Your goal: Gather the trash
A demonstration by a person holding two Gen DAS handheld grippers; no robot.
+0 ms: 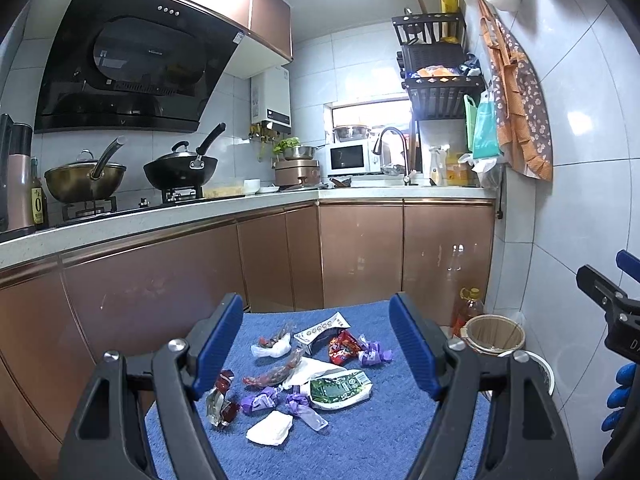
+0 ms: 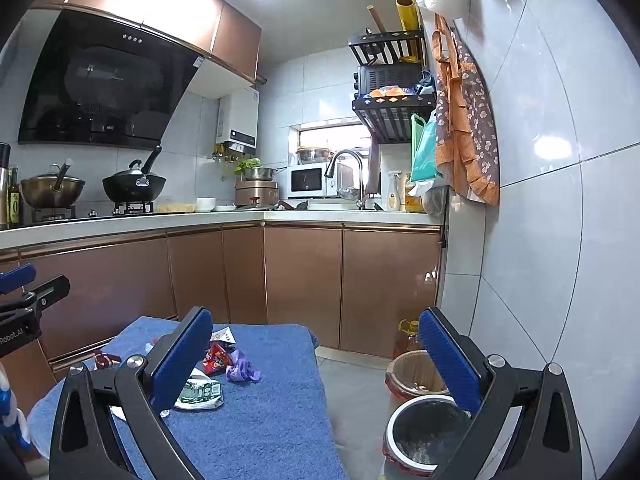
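Through my left wrist camera, my left hand-held gripper [image 1: 316,350] is hovering with its jaws apart over the blue-towelled surface [image 1: 360,440], where wrappers are lying scattered. The green packet [image 1: 340,390] is lying flat, its long axis running left to right.

My right wrist camera is showing what the left barely does: the bin [image 2: 426,436] on the floor, possibly holding scraps. My right hand-held gripper [image 2: 316,364] is also spread wide, holding nothing.
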